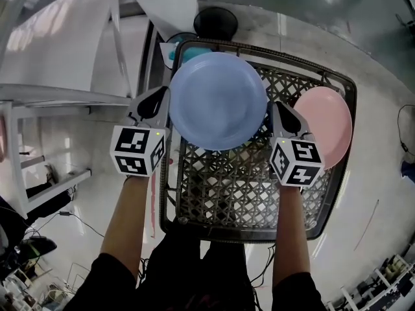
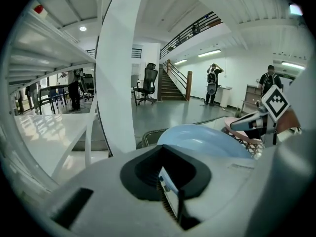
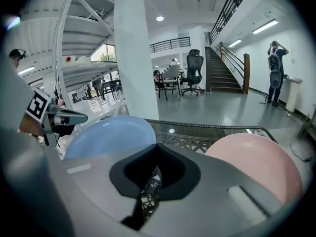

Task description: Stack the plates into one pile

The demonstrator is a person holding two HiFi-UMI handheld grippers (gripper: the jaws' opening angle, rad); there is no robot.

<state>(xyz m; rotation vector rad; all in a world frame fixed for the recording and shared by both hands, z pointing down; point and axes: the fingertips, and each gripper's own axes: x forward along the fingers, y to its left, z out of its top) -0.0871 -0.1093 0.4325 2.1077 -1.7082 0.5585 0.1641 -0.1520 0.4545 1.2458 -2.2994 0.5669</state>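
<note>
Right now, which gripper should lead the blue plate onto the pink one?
Probably right: the right gripper holds the blue plate beside the pink plate; the left gripper is on the far rim.

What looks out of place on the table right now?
Only the pink plate: it sits at the table's right edge, covering the rim and seemingly overhanging a little. The blue plate is gripped by left claw and right claw; nothing looks spilled or broken.

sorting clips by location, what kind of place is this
Probably a large open-plan office or lab hall: a staircase climbs to a mezzanine railing, and an office chair stands on a polished grey floor.
</note>
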